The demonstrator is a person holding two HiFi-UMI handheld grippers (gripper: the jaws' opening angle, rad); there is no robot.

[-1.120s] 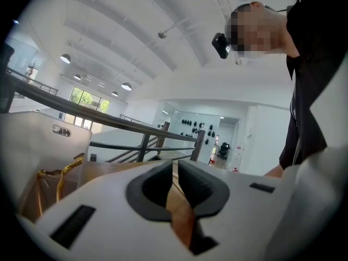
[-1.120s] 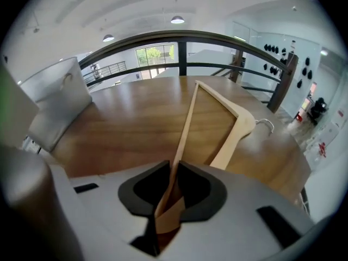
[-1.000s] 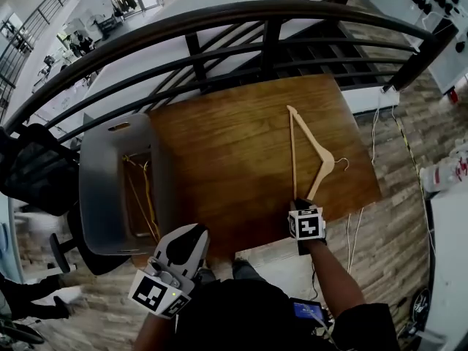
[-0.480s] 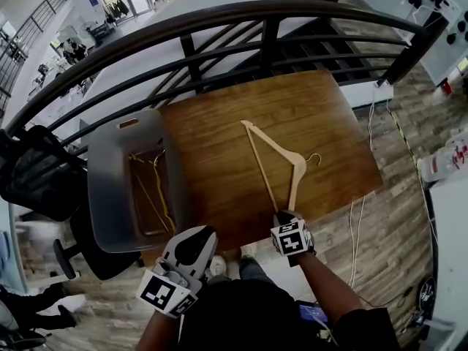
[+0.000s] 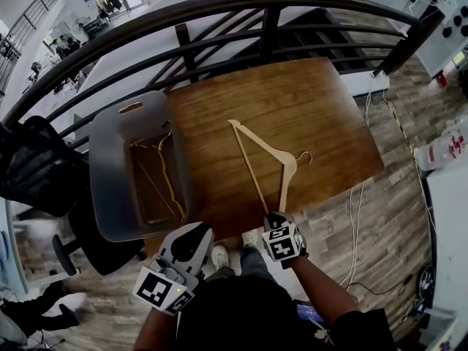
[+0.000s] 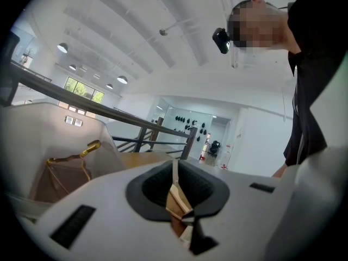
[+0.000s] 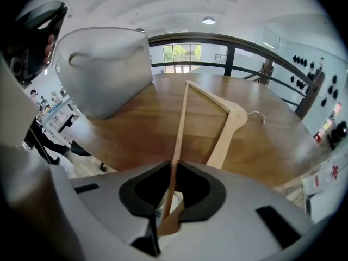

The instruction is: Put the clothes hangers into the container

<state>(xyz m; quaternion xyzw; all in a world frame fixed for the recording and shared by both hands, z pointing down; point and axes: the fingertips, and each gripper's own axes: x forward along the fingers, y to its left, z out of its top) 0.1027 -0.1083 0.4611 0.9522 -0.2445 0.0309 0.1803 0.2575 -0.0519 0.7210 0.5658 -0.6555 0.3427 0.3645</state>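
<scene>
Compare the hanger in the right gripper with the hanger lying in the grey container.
The held hanger is out over the table, its bar clamped in the right gripper's jaws; the binned hanger sits inside the grey container, touched by no gripper. The held hanger is pale wood with a pale wire hook; the binned hanger looks thinner, with a gold hook. Both are triangular hangers.
</scene>
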